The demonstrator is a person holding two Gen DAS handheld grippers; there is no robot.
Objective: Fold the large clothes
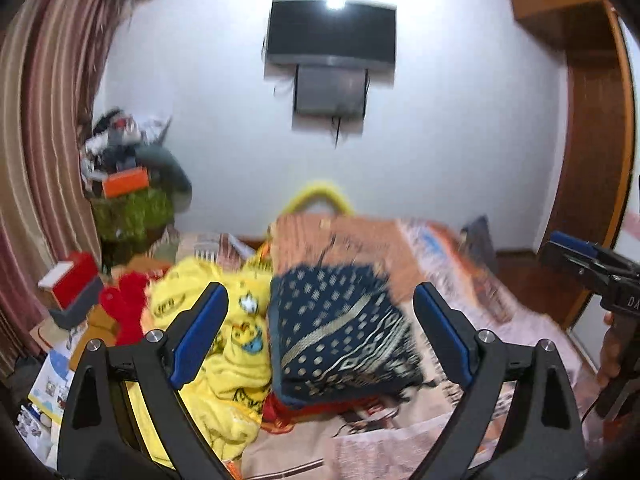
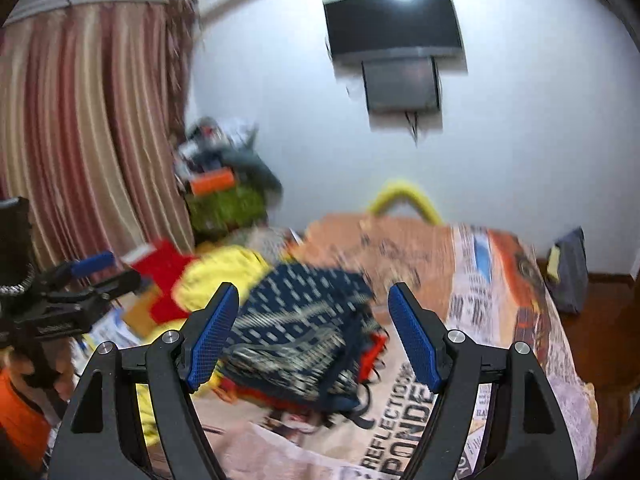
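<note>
Both the left gripper and right gripper hover wide open and empty above a folded navy patterned garment resting mid-bed, apparently set down finished.

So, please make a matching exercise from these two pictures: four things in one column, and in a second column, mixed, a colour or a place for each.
Things:
1. folded patterned cloth
2. crumpled garment beside it
3. television
4. curtain

Colour or place:
A. mounted on the white wall
B. dark blue with pale motifs
C. striped, hanging at the left of the room
D. yellow with printed figures

Pairs: 1-B, 2-D, 3-A, 4-C
</note>
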